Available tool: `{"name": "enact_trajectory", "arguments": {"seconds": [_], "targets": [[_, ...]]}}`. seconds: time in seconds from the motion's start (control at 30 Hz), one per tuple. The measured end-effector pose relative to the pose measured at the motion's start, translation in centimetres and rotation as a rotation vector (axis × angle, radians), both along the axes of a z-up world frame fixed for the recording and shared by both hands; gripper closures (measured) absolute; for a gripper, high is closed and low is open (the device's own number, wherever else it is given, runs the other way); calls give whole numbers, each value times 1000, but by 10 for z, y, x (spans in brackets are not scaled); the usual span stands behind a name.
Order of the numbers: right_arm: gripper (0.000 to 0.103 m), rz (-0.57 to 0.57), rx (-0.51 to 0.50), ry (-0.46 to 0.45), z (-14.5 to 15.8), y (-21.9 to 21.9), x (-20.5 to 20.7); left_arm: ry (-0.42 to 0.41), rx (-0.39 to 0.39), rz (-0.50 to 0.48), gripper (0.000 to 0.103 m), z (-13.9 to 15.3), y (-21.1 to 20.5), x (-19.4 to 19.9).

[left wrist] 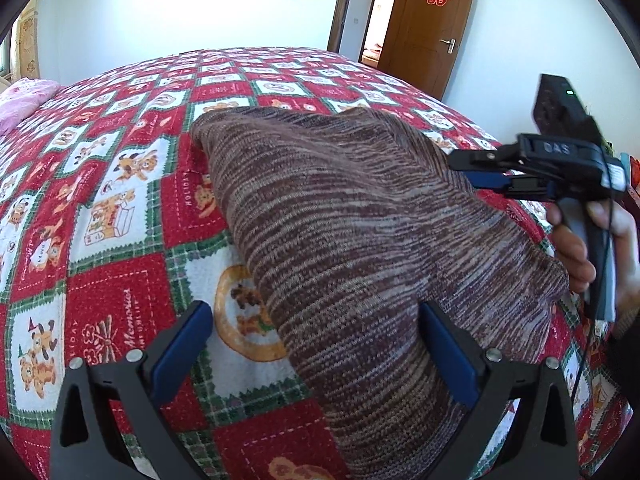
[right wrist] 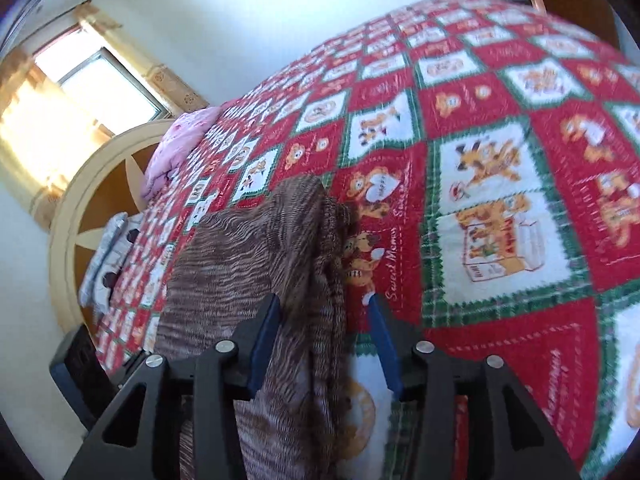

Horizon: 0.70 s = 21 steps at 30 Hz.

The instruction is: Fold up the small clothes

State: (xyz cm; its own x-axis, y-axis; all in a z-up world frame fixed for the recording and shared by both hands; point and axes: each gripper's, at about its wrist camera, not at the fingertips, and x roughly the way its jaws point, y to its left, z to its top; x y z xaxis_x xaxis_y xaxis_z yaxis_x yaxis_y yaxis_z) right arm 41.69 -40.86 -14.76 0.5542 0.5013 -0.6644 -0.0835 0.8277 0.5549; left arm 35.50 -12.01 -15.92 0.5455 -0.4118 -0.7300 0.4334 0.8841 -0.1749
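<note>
One brown knit garment (left wrist: 360,240) lay on one quilt (left wrist: 120,208), its edge between both spread-apart claws: left claw (left wrist: 316,344), right claw (right wrist: 324,344).

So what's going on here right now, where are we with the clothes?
A person with a handheld gripper in each hand is working on a brown striped knit garment lying on a red and white patchwork teddy-bear bedspread. The left gripper is open, straddling the garment's near edge. The right gripper is also open at the garment's other side. Nothing is clamped yet.
</note>
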Motion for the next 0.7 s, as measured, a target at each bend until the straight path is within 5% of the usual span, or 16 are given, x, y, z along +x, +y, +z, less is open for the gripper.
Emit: {"name": "enact_trajectory", "arguments": {"seconds": [0.47, 0.7], "targets": [[52, 28, 133, 33, -21, 4, 37, 6, 2, -6, 0, -2, -2, 3], [52, 50, 123, 23, -22, 16, 45, 7, 4, -7, 0, -3, -3, 3]]}}
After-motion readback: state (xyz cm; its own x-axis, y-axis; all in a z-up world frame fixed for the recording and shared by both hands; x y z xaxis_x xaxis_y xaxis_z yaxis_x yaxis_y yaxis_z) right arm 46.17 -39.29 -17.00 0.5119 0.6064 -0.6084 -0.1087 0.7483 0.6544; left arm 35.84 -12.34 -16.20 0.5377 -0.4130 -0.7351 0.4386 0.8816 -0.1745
